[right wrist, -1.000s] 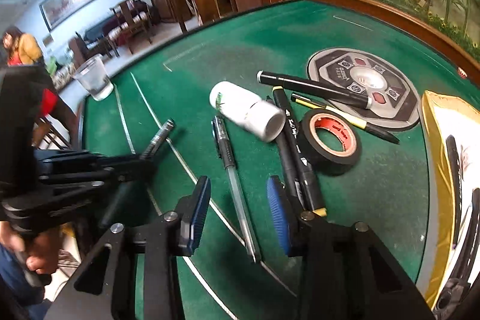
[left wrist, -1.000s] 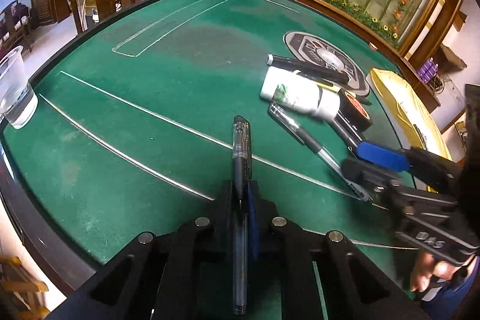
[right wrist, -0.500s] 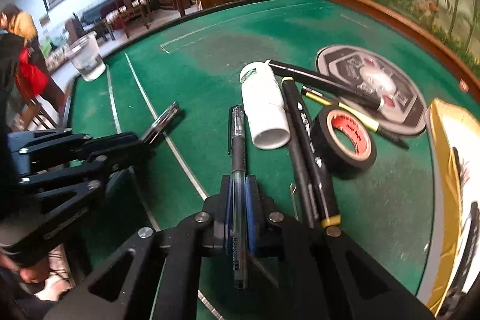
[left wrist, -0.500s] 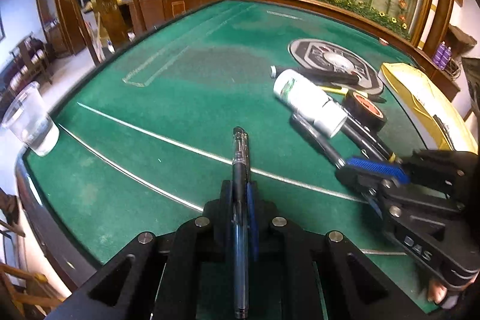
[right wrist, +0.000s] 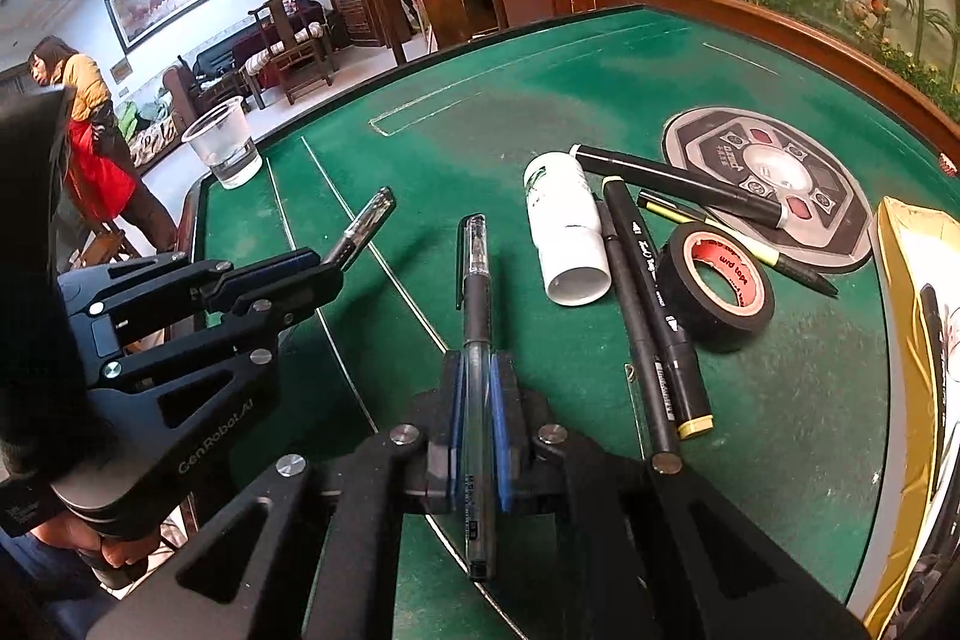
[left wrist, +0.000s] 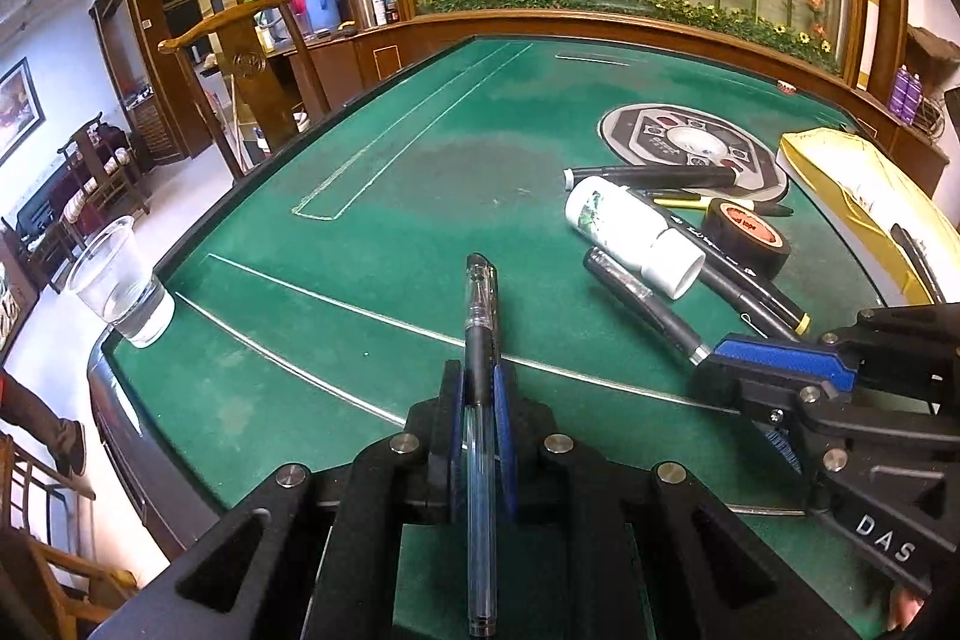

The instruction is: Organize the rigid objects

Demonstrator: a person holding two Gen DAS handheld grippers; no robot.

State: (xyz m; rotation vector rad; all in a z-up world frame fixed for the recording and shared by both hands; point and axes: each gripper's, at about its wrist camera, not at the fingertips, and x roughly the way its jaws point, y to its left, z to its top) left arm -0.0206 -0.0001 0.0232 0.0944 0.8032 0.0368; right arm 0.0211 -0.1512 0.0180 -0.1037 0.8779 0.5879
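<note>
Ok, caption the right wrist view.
Right gripper clamps a pen beside the tape on the green table.

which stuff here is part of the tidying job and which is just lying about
Part of the job:
- left gripper, clamped on a gel pen
- right gripper, clamped on a second gel pen
- white bottle
- black markers
- tape roll
- yellow tray

Lying about:
- plastic cup
- round control panel

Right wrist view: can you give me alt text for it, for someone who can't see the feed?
The right gripper is shut on a clear pen above a green table. To the left, the left gripper holds another pen. To the right lie a white bottle, black markers and a tape roll.
</note>
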